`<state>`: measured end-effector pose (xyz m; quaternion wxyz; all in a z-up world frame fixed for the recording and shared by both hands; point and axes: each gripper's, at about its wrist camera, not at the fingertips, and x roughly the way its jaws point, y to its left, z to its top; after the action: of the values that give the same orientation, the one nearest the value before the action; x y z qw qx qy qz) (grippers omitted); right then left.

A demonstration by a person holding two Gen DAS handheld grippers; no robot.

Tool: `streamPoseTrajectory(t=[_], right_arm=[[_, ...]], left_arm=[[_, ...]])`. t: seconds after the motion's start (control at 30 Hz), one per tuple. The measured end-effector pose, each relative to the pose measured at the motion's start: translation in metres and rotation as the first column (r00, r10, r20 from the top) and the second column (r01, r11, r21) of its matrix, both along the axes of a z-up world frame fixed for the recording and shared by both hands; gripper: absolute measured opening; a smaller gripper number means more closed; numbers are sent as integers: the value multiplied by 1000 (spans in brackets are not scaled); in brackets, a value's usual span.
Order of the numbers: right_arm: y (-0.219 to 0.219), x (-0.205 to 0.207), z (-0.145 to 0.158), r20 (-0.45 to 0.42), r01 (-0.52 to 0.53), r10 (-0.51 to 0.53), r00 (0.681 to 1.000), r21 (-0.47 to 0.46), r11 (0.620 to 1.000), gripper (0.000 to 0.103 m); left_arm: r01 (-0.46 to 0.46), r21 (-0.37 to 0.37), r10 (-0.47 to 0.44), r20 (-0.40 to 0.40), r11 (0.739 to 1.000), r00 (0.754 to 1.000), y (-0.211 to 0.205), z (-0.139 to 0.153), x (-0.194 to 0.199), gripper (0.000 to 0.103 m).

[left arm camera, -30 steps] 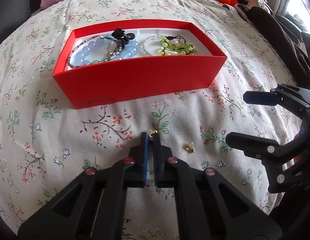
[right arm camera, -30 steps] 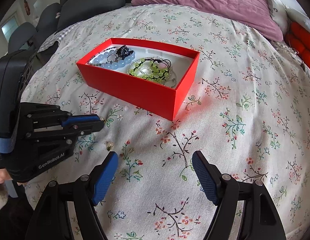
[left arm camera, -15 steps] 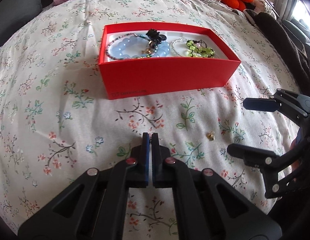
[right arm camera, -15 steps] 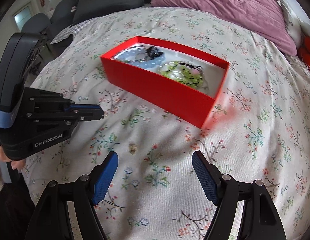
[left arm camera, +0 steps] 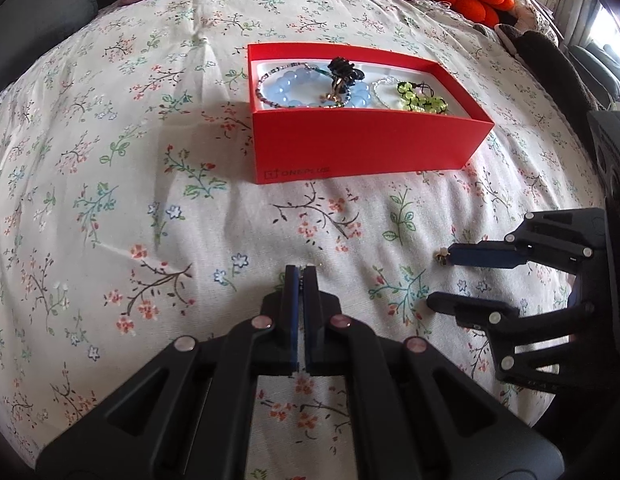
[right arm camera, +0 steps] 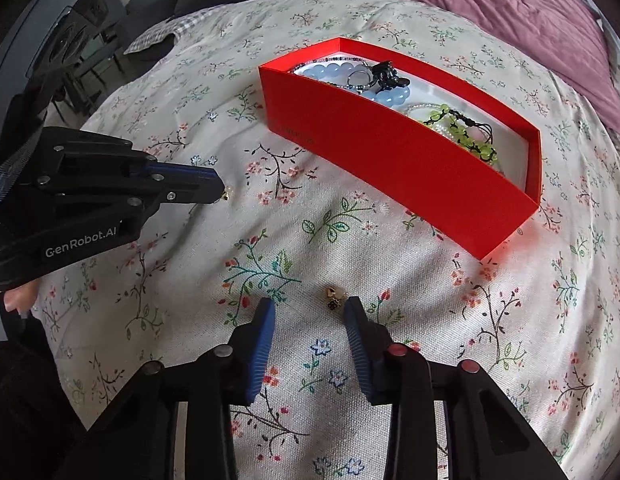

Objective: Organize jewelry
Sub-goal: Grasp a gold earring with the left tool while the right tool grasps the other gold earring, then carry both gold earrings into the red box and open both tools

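Right gripper (right arm camera: 307,320), jaws wide, brackets a small gold earring (right arm camera: 333,295) at lower centre. Left gripper (right arm camera: 221,190), closed, pinches a second gold piece (right arm camera: 226,193). Bracelets already lie in the red box (right arm camera: 390,152); both small pieces remain outside. Earring axis: cannot tell.
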<state>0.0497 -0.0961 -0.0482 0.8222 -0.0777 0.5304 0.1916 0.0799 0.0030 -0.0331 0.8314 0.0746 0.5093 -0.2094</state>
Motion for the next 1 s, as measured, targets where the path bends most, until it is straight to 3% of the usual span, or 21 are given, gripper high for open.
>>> streamPoseTrajectory(t=[0.3, 1.0], right_arm=[[-9, 10, -5, -11, 37, -37, 999, 17, 999, 8], [-33, 3, 25, 22, 76, -78, 997, 91, 993, 4]], left_arm=[[-13, -2, 13, -3, 1000, 1000, 2, 1, -2, 2], [-59, -67, 58, -18, 996, 998, 10, 23, 3, 2]])
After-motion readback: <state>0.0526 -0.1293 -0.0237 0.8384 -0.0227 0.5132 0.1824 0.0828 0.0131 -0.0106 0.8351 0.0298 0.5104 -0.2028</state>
